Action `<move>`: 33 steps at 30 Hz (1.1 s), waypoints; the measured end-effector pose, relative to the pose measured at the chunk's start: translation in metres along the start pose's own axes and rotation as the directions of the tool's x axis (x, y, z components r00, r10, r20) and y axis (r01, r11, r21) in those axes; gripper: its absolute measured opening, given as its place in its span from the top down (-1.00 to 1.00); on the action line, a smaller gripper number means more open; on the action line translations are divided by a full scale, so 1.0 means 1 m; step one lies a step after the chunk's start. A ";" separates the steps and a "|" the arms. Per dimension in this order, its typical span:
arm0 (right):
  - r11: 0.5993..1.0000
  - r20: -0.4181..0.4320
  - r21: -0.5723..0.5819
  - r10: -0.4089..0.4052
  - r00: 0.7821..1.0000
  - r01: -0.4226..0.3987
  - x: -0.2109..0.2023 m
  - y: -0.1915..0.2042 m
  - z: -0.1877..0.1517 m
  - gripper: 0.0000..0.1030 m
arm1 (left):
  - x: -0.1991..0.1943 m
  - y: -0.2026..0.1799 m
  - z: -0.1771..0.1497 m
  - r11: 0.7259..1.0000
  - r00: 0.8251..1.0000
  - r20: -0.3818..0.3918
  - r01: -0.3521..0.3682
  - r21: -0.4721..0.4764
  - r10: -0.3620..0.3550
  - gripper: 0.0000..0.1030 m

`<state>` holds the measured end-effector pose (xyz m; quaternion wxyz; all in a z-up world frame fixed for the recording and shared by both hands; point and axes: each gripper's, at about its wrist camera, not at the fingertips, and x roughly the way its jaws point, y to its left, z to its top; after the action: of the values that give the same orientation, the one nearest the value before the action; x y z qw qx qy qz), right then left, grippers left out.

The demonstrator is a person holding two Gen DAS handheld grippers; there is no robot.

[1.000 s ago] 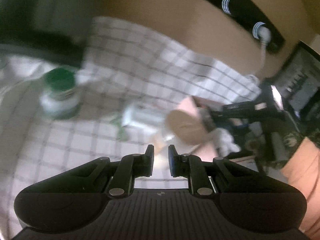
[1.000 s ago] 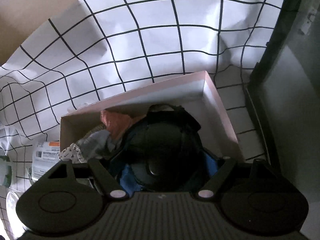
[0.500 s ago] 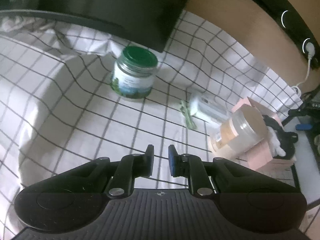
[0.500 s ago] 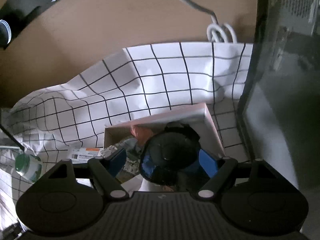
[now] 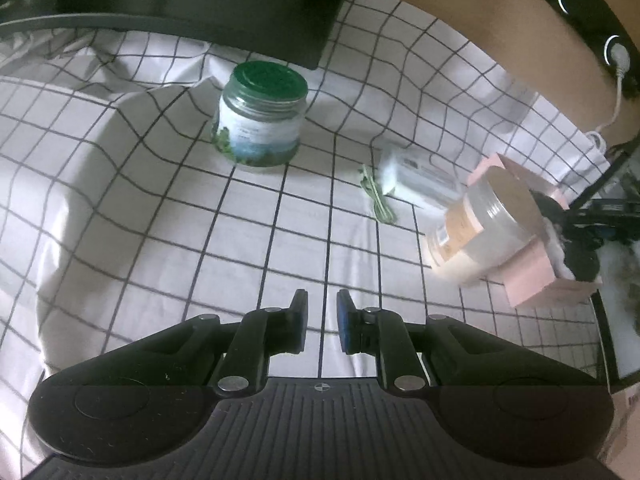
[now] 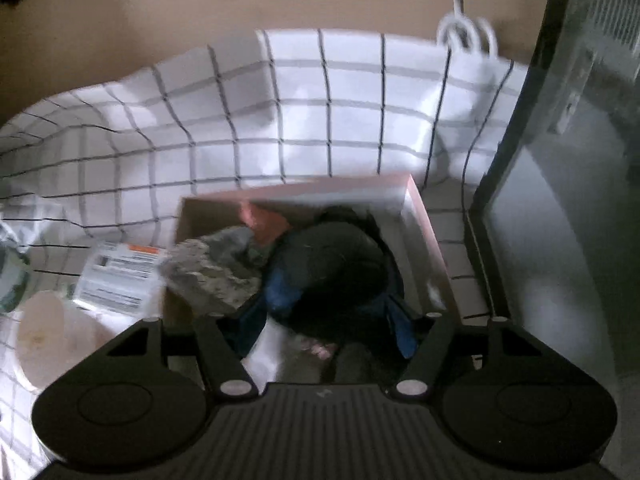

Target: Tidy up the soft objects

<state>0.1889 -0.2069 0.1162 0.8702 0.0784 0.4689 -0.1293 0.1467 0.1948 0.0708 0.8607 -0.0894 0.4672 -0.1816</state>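
A pink box (image 6: 424,224) holds soft items: a grey speckled cloth (image 6: 216,268), an orange piece (image 6: 264,224) and a dark round soft object (image 6: 332,264). My right gripper (image 6: 324,320) is over the box, its blue-padded jaws wide apart around the dark object; whether they press on it is unclear. The box also shows at the right of the left wrist view (image 5: 532,276). My left gripper (image 5: 322,320) is empty, jaws nearly closed with a narrow gap, above the checked cloth (image 5: 160,200).
A green-lidded jar (image 5: 260,116), a white packet (image 5: 420,180), a green cord (image 5: 376,200) and a beige-lidded jar (image 5: 480,220) lie on the cloth. A dark monitor (image 5: 200,0) is behind. A grey cabinet (image 6: 568,160) stands right of the box.
The left gripper swung from the box area to face the green-lidded jar and drew closer to the cloth. The right gripper rose and pulled back from the box, then lowered slightly.
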 end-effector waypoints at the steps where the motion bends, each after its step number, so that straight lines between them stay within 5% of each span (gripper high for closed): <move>1: 1.000 0.016 -0.011 0.012 1.000 -0.012 -0.009 0.003 -0.001 -0.27 | 0.004 -0.001 0.002 1.000 1.000 0.000 0.005 0.002 -0.005 0.67; 10: 0.972 0.100 -0.177 0.175 0.979 -0.156 -0.084 0.060 0.002 -0.42 | 0.051 -0.032 0.024 0.995 0.998 -0.013 0.057 0.076 -0.056 0.67; 14: 0.954 -0.043 -0.122 0.269 0.962 -0.273 -0.066 0.094 0.036 -0.44 | 0.061 -0.033 0.027 0.993 0.996 -0.018 0.090 0.080 -0.089 0.67; 19: 0.934 -0.287 0.009 0.345 0.894 -0.358 -0.003 0.156 0.067 -0.32 | 0.049 -0.011 0.022 0.996 0.998 0.015 0.060 0.060 -0.061 0.67; 22: 0.927 -0.373 -0.034 0.336 0.865 -0.374 0.026 0.210 0.057 0.18 | 0.033 0.010 0.017 0.998 0.999 0.039 0.029 0.062 -0.031 0.67; 24: 0.928 -0.409 -0.077 0.304 0.861 -0.364 0.044 0.243 0.047 0.28 | 0.024 0.026 0.015 0.999 0.999 0.046 0.012 0.043 -0.014 0.67; 33: 0.955 -0.416 -0.196 0.123 0.901 -0.221 0.089 0.292 0.025 0.33 | -0.009 0.097 0.008 0.994 0.995 0.080 -0.047 -0.095 0.055 0.67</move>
<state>0.3423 0.0517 0.0600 0.7671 0.0394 0.6398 0.0246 0.1709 0.2875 0.0504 0.8785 -0.1248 0.4414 -0.1335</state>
